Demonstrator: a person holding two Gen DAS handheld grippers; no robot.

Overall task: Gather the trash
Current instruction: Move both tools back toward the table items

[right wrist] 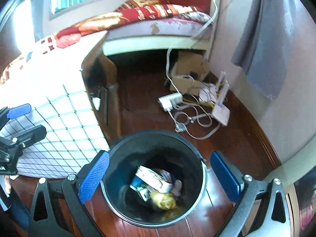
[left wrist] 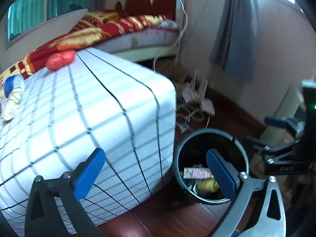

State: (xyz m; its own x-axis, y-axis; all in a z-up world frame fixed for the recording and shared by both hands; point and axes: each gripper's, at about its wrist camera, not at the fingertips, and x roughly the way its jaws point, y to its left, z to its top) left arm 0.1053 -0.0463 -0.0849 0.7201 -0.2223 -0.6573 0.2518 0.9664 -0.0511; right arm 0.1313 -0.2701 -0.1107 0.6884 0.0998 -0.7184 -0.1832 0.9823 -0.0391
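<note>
The left gripper [left wrist: 156, 173], with blue textured pads on black and grey arms, is spread wide and grasps nothing; its left pad lies over the white mattress with thin black grid lines [left wrist: 88, 106] and its right pad over the mouth of the round black plastic trash bin [left wrist: 210, 164], which stands on the dark red wooden floor [left wrist: 171, 215] just beside the mattress's near right corner. Inside the bin lie a pale pink flat packet [left wrist: 197, 172] and a crumpled yellow wrapper [left wrist: 207, 184]. On the mattress, far left, rest a blue and cream bundle [left wrist: 11, 92] and, farther back, a red crumpled plastic bag [left wrist: 60, 59] against the red and gold patterned blanket [left wrist: 118, 24]. The right gripper [right wrist: 160, 175], of the same make, is likewise released and empty, its two pads flanking the bin [right wrist: 118, 197] from above without touching it; in this view a white carton [right wrist: 152, 177] and the yellow wrapper [right wrist: 164, 201] sit at the bottom. Farther back and to the right, a white power strip [right wrist: 170, 100], looped white cables [right wrist: 189, 118] and a white router [right wrist: 221, 112] lie near the wall, beside a brown cardboard box [right wrist: 187, 69], and a grey cloth [right wrist: 262, 39] hangs at the far right.
</note>
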